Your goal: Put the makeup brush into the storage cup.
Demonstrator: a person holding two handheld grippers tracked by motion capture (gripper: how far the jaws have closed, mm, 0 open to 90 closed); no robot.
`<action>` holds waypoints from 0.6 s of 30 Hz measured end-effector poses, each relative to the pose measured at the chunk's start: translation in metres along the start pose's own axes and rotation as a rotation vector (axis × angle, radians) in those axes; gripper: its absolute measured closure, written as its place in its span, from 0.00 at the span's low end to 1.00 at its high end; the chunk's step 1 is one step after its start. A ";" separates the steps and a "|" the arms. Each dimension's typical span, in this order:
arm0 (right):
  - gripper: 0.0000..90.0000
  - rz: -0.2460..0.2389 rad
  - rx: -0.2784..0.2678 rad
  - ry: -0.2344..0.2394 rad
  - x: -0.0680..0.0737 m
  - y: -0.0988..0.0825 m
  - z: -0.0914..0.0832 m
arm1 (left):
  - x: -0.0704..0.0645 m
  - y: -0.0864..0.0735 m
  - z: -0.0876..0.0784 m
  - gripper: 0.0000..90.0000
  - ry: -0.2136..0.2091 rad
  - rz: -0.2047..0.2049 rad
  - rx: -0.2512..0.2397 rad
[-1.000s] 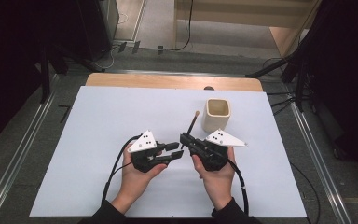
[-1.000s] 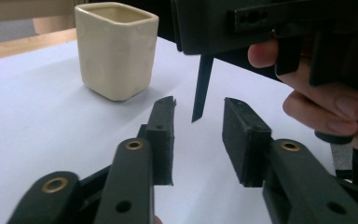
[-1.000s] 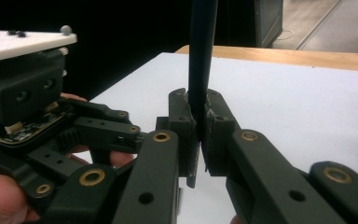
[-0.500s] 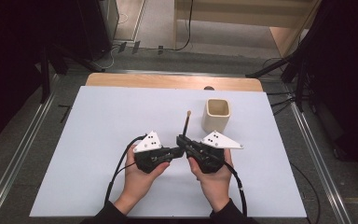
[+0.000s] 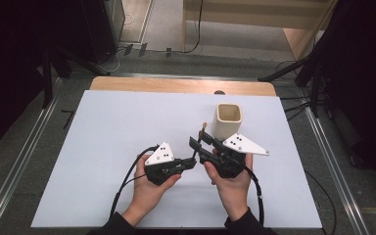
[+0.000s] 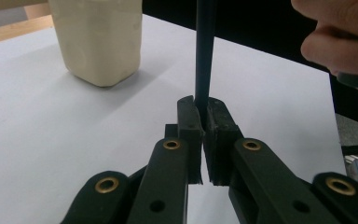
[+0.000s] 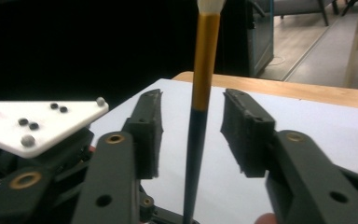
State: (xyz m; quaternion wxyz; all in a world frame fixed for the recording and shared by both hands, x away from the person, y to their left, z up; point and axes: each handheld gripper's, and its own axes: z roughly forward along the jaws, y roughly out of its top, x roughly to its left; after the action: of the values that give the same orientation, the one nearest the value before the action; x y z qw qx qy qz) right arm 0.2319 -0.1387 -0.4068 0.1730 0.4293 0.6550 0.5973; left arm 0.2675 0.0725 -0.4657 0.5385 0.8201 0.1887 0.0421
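A thin brush (image 5: pixel 200 139) with a dark handle, gold ferrule (image 7: pixel 206 56) and pale tip stands nearly upright over the white table (image 5: pixel 117 127). My left gripper (image 5: pixel 192 162) is shut on the lower handle; in the left gripper view its jaws (image 6: pixel 204 122) pinch the dark stick (image 6: pixel 204 56). My right gripper (image 5: pixel 199 143) is open. In the right gripper view (image 7: pixel 193 126) the brush rises between its two spread jaws without touching either. A cream square cup (image 5: pixel 228 120) stands upright just beyond the right gripper, and appears in the left gripper view (image 6: pixel 100 37).
A wooden strip (image 5: pixel 176 85) edges the table's far side. The right hand (image 6: pixel 340 32) is close at the upper right of the left gripper view. The left gripper's white plate (image 7: pixel 37 121) sits left of the right gripper's jaws. Dark stands and cables surround the table.
The two grippers have drawn together near the table's middle. The left gripper moved right to the brush's lower handle, and the brush now stands more upright.
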 end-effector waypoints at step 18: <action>0.94 0.011 0.008 -0.039 -0.004 0.001 -0.004 | -0.001 -0.004 -0.001 0.59 -0.056 -0.022 -0.045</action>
State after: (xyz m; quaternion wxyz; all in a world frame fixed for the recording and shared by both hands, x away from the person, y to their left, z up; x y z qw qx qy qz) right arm 0.2313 -0.1441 -0.4058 0.1808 0.4451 0.6514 0.5873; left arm 0.2650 0.0742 -0.4693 0.5622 0.8066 0.1817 0.0171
